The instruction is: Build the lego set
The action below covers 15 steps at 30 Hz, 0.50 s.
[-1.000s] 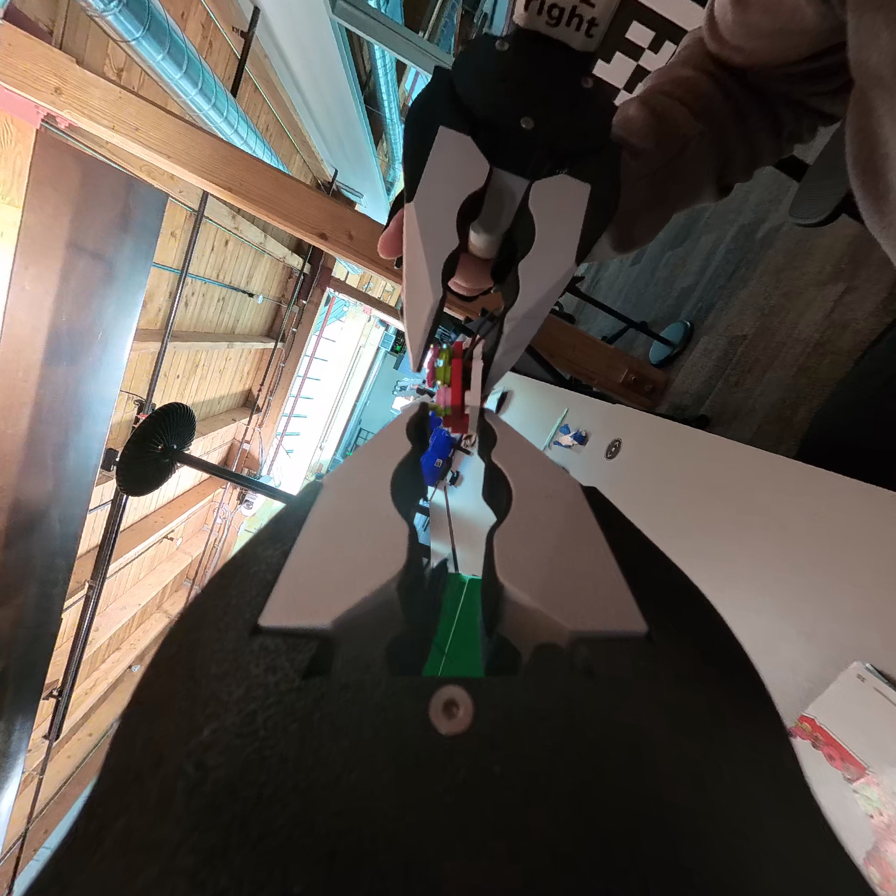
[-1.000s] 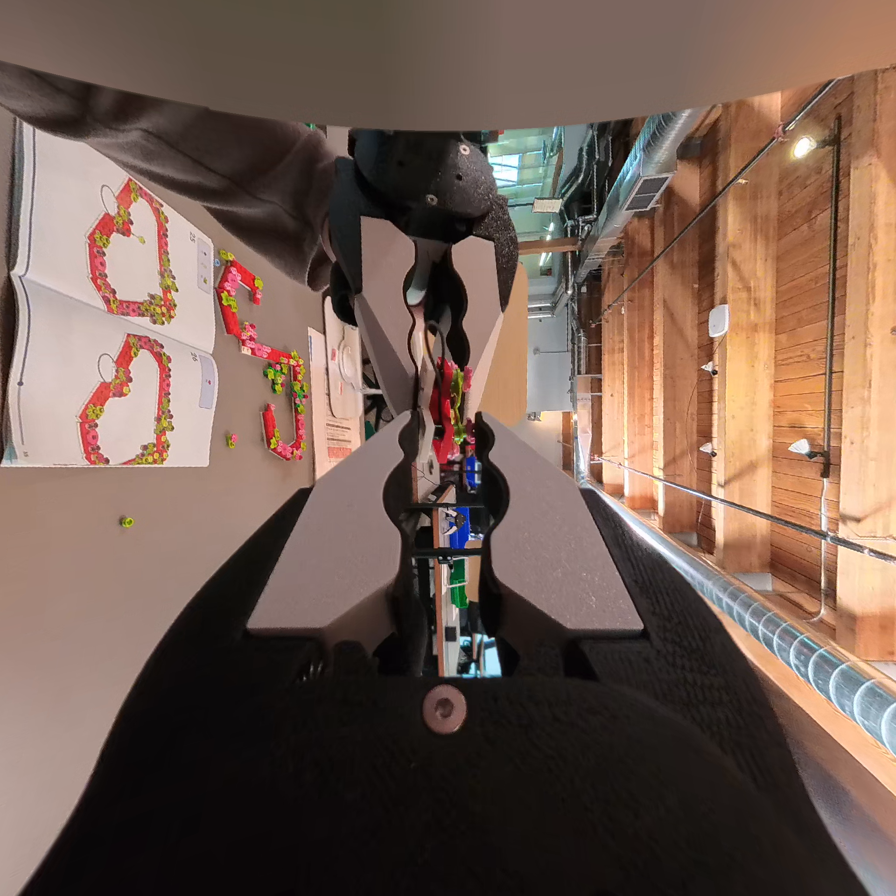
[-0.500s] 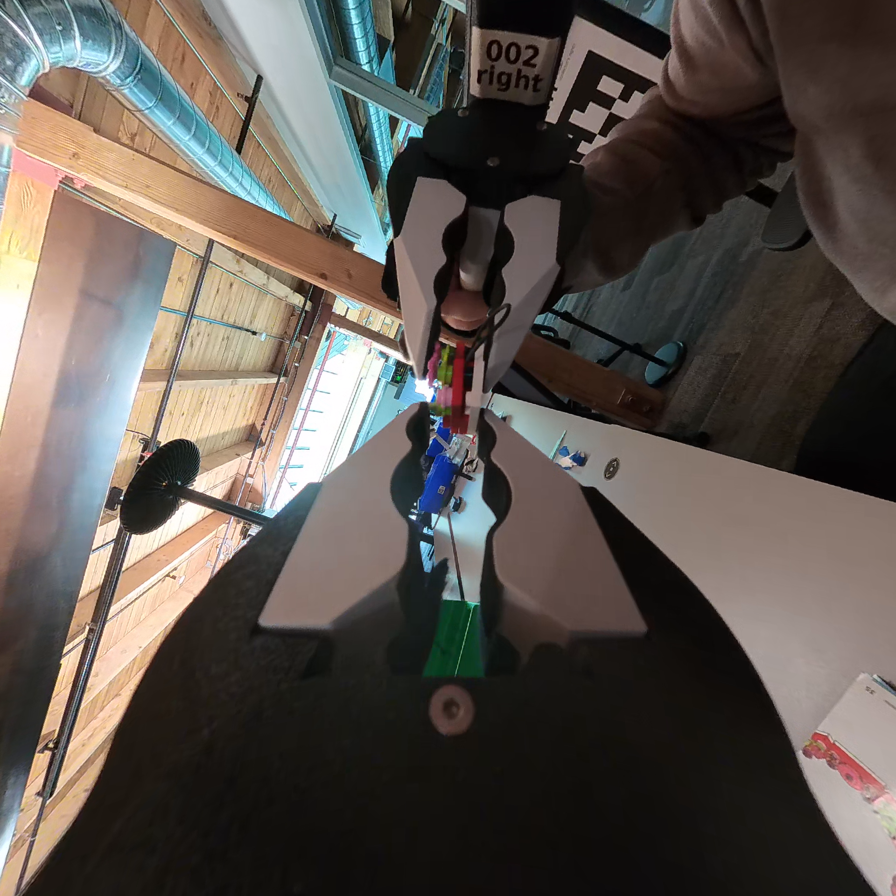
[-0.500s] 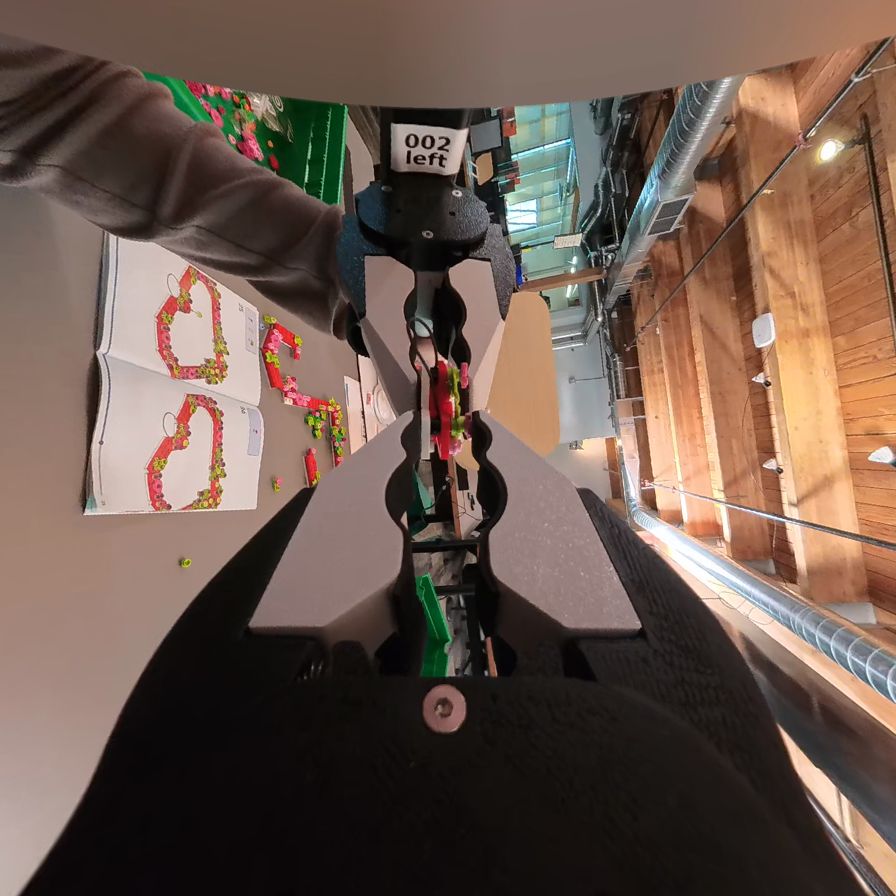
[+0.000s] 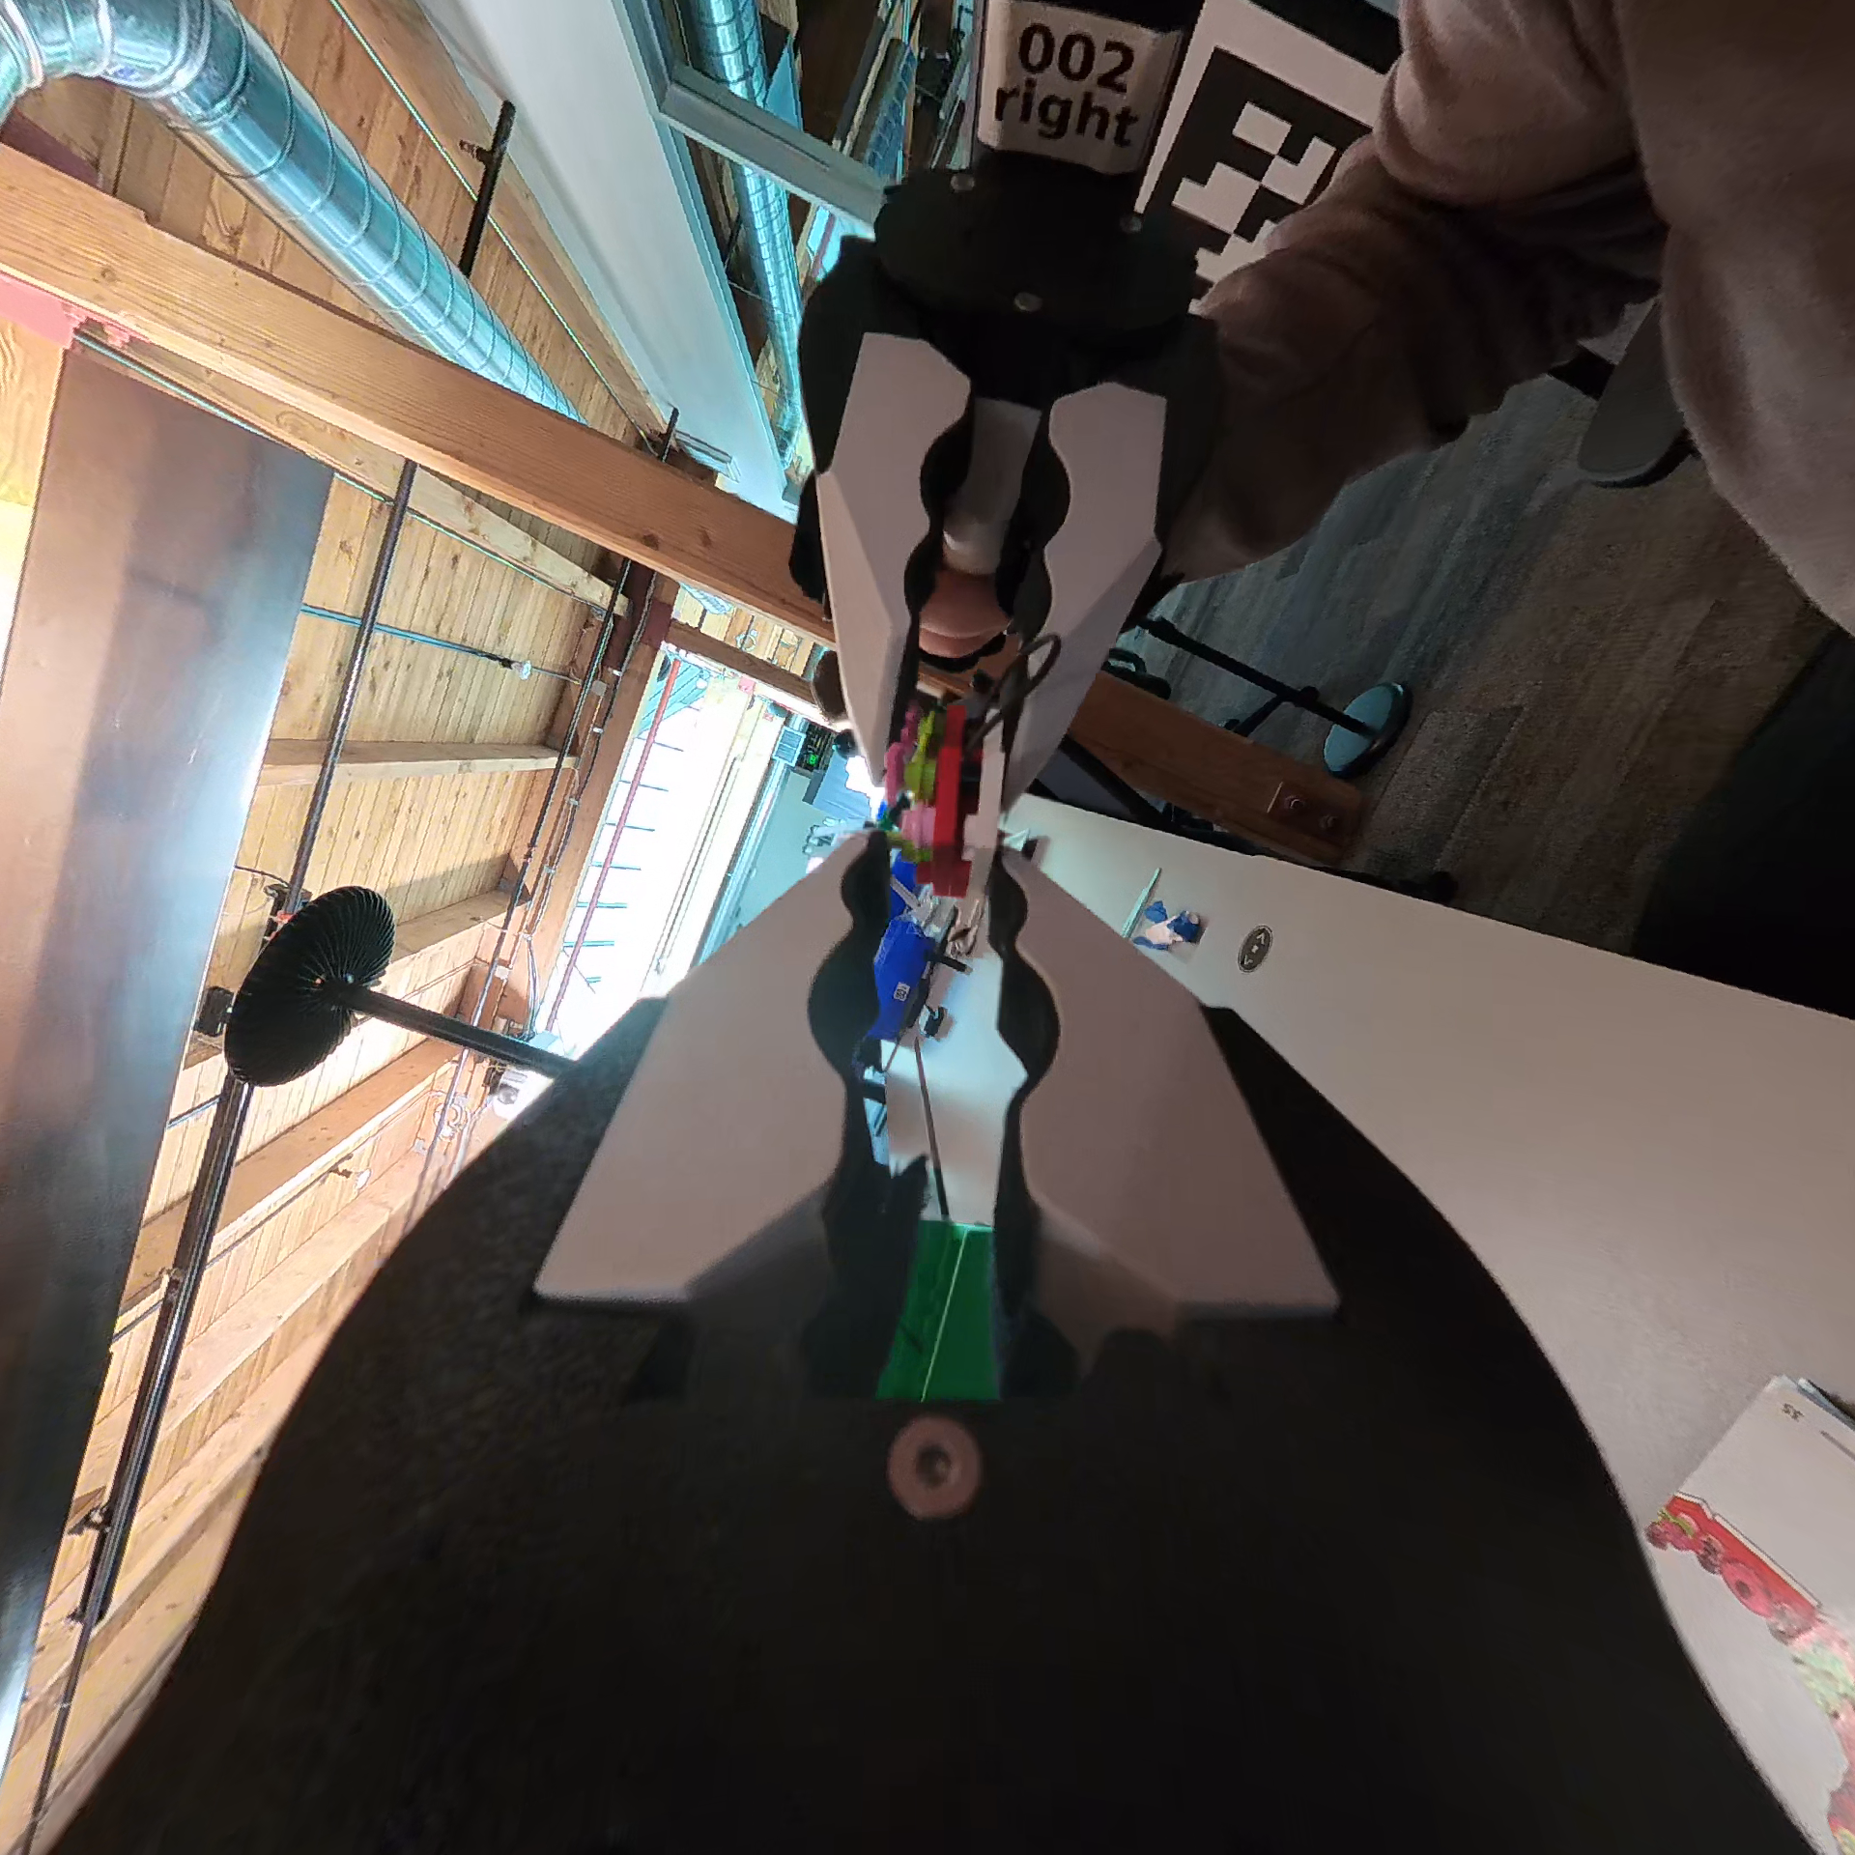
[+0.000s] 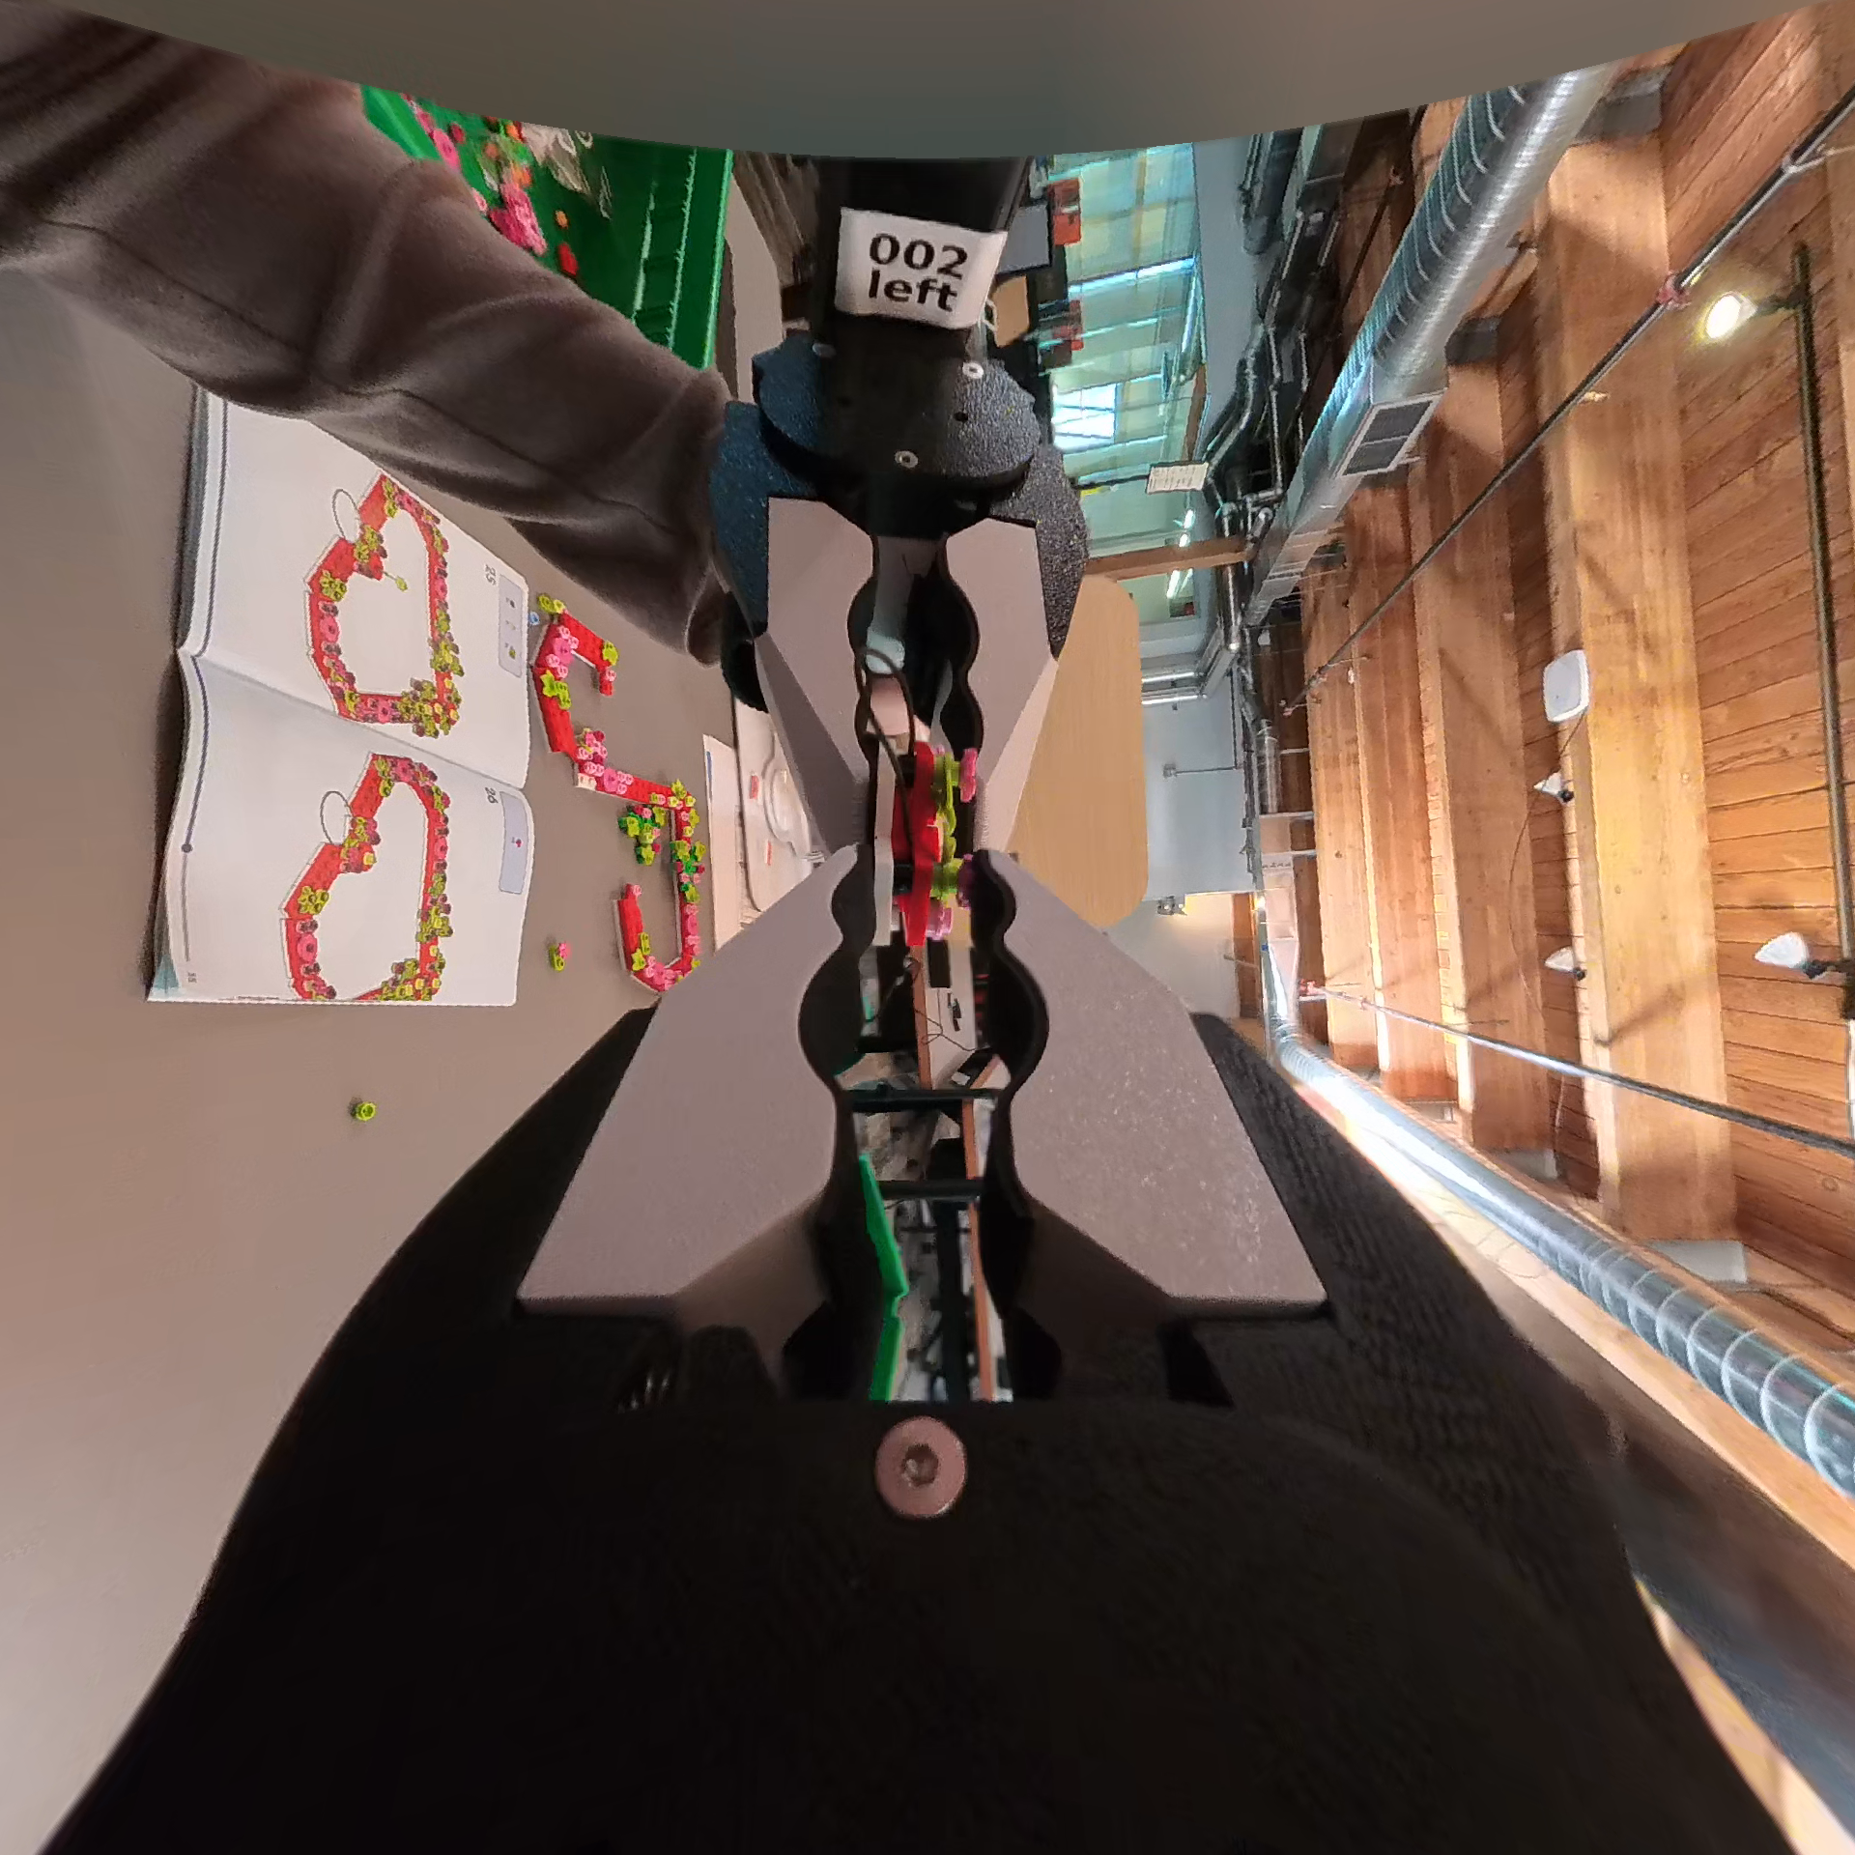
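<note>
The small red plastic lego segment studded with pink and lime flower pieces [image 6: 925, 853] is held in the air between the two grippers, well above the grey tabletop [image 6: 120, 1205]; being light, rigid and only press-fitted, it looks likely to shed its tiny flowers or snap at a joint, so it is best taken by the flat red faces. The left gripper [image 5: 929, 868] and right gripper [image 6: 918, 883] both have their jaws clenched on it from opposite ends. On the tabletop lie the open instruction booklet [image 6: 251, 803] and more red flowered lego segments [image 6: 622, 743].
</note>
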### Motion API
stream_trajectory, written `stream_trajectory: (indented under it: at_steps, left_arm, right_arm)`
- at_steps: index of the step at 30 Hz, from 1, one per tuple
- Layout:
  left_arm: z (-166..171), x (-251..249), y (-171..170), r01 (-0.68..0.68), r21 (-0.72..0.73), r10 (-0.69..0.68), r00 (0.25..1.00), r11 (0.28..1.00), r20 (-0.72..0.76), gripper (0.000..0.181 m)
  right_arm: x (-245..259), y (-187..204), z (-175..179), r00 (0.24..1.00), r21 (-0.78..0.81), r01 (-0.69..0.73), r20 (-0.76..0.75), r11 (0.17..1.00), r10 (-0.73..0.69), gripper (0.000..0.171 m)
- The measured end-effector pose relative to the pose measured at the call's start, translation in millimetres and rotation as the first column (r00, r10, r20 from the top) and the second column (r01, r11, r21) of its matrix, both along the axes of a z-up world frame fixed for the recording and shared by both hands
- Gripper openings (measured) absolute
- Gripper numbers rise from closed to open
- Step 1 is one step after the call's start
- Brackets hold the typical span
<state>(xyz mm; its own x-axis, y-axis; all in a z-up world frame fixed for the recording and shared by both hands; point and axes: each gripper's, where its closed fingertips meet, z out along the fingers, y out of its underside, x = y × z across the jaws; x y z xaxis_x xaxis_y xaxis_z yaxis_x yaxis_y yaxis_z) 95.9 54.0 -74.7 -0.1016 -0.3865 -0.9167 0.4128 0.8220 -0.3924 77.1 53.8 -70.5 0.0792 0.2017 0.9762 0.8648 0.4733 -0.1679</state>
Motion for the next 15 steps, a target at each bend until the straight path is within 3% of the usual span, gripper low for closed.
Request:
stream_trajectory:
  at_steps: [1,9,13,15]
  left_arm:
    - [-1,1,1,-0.001,-0.007,0.001,1.000,1.000,-0.005,0.017]
    - [-20,23,17,-0.061,-0.017,0.060,0.996,0.998,-0.063,0.017]
    - [-43,48,40,-0.194,0.066,0.199,0.977,0.979,-0.078,0.017]
    - [-55,63,59,-0.294,0.106,0.301,0.952,0.950,-0.057,0.017]
  right_arm:
    - [1,1,-1,1.000,-0.003,0.000,-0.011,1.000,0.000,0.016]
    - [22,15,-16,0.996,-0.027,-0.020,-0.089,0.999,0.018,0.017]
    - [46,36,-39,0.996,-0.012,-0.015,-0.091,1.000,0.014,0.018]
    - [58,48,-56,0.995,-0.026,-0.018,-0.095,0.999,0.015,0.037]
